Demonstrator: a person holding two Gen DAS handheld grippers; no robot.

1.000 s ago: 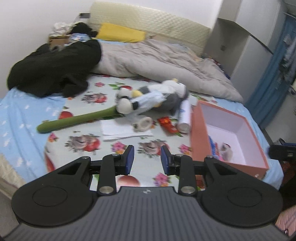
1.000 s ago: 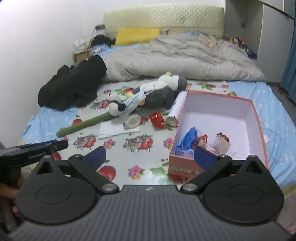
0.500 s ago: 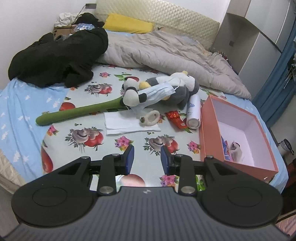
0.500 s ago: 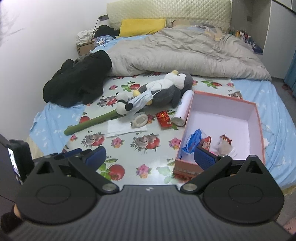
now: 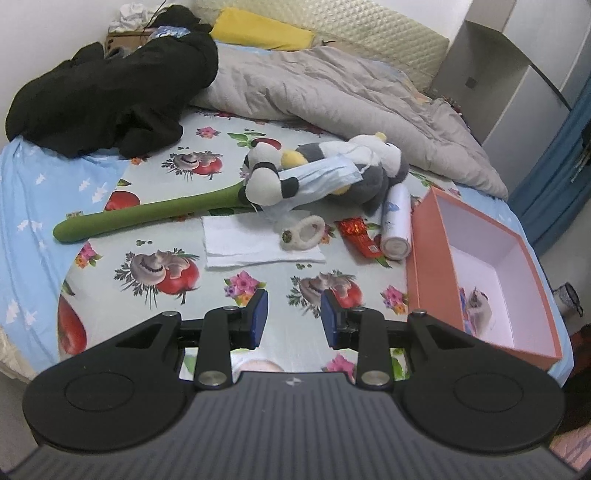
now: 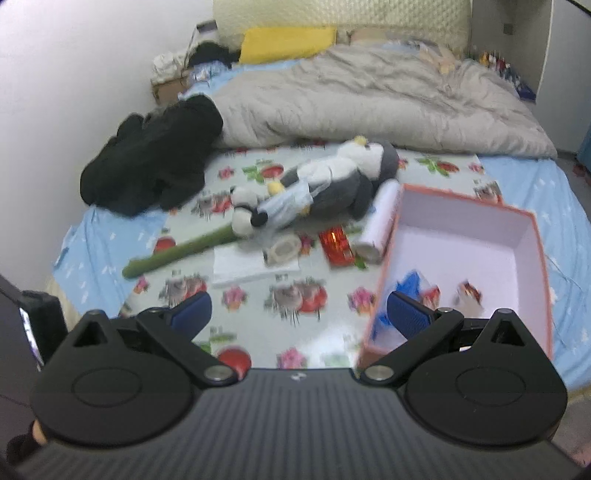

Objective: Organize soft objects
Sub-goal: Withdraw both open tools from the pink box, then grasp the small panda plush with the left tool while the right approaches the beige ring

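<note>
A grey-and-white plush penguin (image 5: 365, 162) (image 6: 340, 177) lies mid-bed with a blue face mask (image 5: 325, 179) draped over it. A panda-headed plush with a long green stalk (image 5: 147, 214) (image 6: 184, 251) stretches to its left. A folded white cloth (image 5: 243, 243) and a tape roll (image 5: 304, 234) lie in front. An open orange box (image 5: 428, 258) (image 6: 532, 236) sits at the right with a few small items inside. My left gripper (image 5: 293, 317) hovers over the floral sheet, jaws partly apart and empty. My right gripper (image 6: 299, 314) stands wide open and empty by the box's near corner.
A black garment pile (image 5: 110, 96) lies at the back left, a grey duvet (image 5: 332, 96) behind the toys, a yellow pillow (image 5: 262, 29) at the headboard. A white tube (image 5: 395, 218) and a red packet (image 5: 356, 236) lie beside the box. A wardrobe (image 5: 517, 81) stands right.
Both grippers have come closer to the bed, so the toys and box loom larger. The left gripper sank lower toward the sheet. Jaw openings are unchanged.
</note>
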